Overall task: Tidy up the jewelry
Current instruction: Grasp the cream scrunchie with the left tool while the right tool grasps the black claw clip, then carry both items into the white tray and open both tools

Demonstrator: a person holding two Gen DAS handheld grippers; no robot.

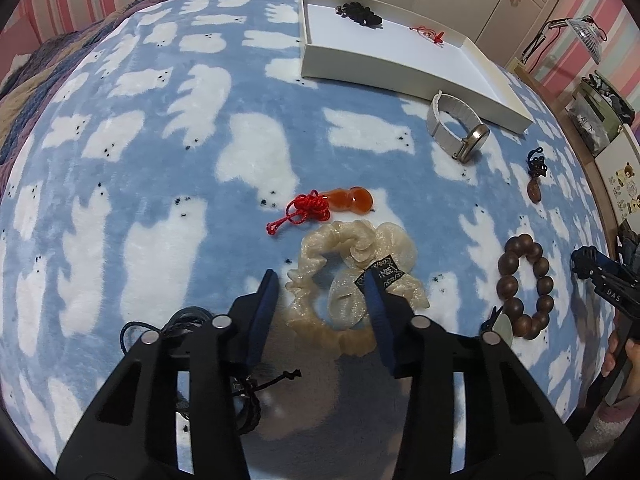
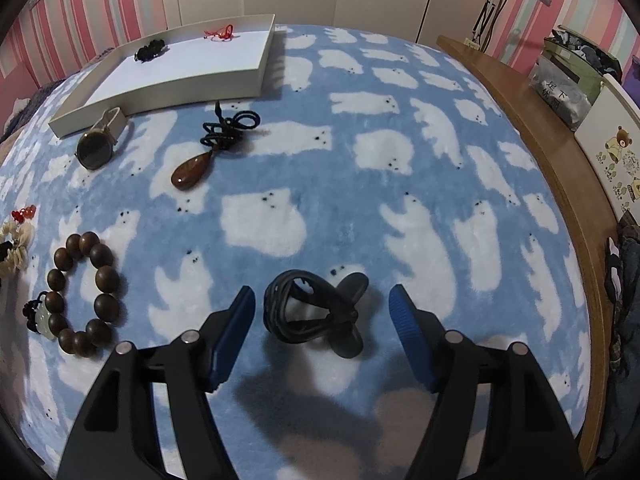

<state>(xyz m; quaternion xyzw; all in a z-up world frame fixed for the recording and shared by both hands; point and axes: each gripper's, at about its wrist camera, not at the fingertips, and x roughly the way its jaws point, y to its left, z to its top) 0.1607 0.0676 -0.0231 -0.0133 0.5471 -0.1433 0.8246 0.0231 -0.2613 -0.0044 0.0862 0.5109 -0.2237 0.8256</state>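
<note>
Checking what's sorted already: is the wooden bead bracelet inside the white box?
No, the bead bracelet lies on the blanket, outside the white box.

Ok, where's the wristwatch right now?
The wristwatch lies on the blanket against the white tray's near wall, left of the teardrop pendant in the right wrist view.

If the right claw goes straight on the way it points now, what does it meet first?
Most likely the black cord bundle. It lies on the blanket between the open fingers of the right claw. How far above it the fingers are is hard to judge.
</note>
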